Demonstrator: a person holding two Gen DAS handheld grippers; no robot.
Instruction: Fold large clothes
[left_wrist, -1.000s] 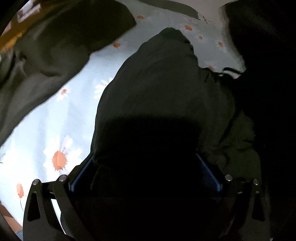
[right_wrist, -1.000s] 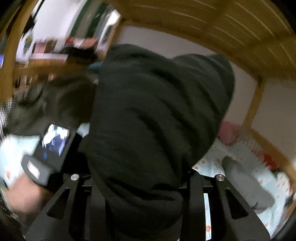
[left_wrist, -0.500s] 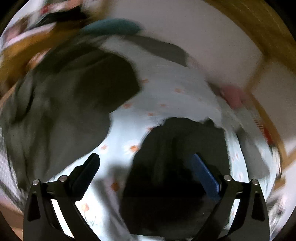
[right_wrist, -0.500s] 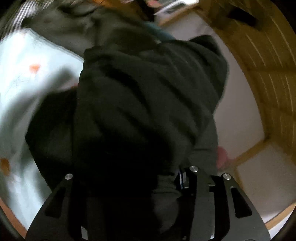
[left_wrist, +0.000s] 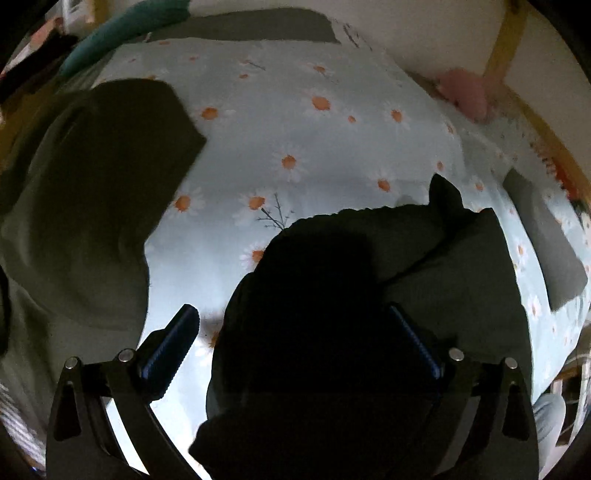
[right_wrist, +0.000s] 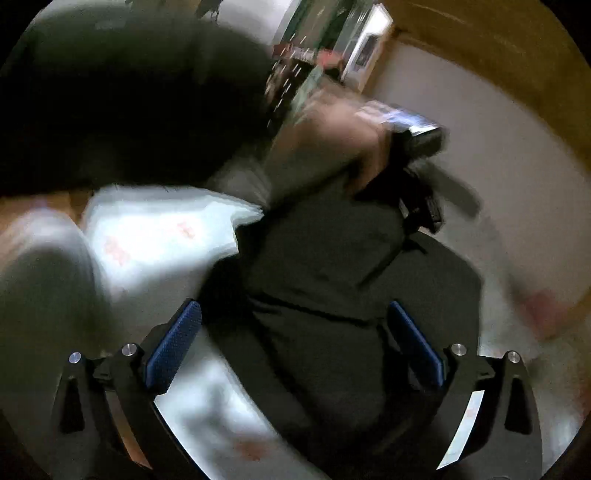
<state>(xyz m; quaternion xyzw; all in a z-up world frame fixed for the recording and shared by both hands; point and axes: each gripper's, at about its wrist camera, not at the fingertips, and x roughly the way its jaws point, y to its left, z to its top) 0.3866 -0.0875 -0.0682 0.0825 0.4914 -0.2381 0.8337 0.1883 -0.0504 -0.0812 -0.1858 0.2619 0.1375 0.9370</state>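
A dark green garment (left_wrist: 369, 295) lies bunched on the daisy-print bedsheet (left_wrist: 295, 122). My left gripper (left_wrist: 291, 332) is open just above it, its blue pads spread wide, and the cloth lies loose between them. In the blurred right wrist view the same garment (right_wrist: 325, 295) lies below my right gripper (right_wrist: 291, 332), which is open with nothing gripped. The person's hand with the left gripper device (right_wrist: 417, 158) shows beyond the garment.
A second dark garment (left_wrist: 92, 206) lies spread on the left of the bed. A grey folded piece (left_wrist: 546, 240) lies at the right, a pink object (left_wrist: 465, 92) and wooden bed frame (left_wrist: 506, 44) at the far edge, a teal item (left_wrist: 122, 29) at the back left.
Both grippers have let go of the dark garment and opened. It has dropped onto the sheet. Both grippers have swung, the left now looking across the bed.
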